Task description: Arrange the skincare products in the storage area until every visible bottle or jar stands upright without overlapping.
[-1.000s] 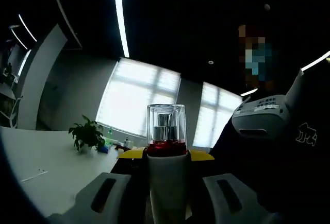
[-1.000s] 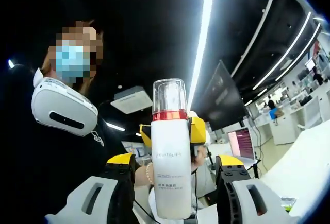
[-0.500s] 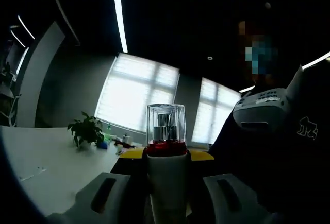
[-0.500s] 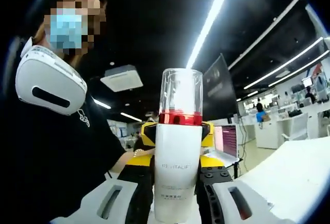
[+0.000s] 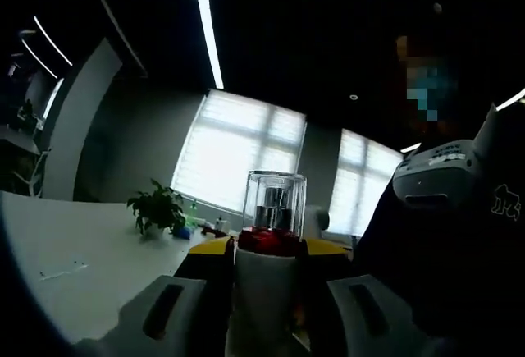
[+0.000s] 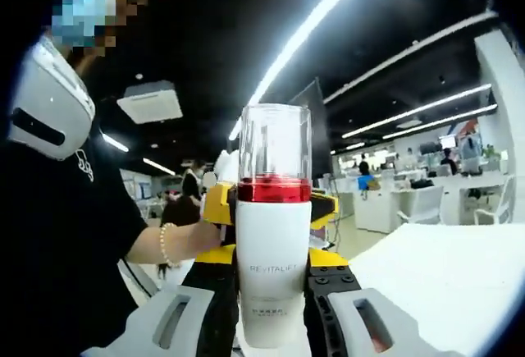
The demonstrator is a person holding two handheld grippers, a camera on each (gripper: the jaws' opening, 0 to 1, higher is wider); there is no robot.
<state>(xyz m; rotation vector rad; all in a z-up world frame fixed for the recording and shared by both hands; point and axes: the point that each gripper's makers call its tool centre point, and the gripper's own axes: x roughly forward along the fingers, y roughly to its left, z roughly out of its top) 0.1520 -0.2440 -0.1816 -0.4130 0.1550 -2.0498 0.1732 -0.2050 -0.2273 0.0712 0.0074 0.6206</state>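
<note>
Basically one bottle (image 6: 273, 242), white body, red band, clear cap, printed REVITALIFT, upright and raised in the air between both my grippers. My right gripper (image 6: 267, 324) is clamped on its lower body; the bottle's base is cut off at the view's bottom edge. In the left gripper view the same bottle (image 5: 271, 242) sits between my left gripper (image 5: 267, 324) jaws, close on it, but the contact is dark and I can't tell the grip. One potted plant (image 5: 156, 209) on a white surface (image 5: 74, 267). One person's hand with a bead bracelet (image 6: 164, 244) holds the far gripper. Small bottles beside the plant are too small to count.
</note>
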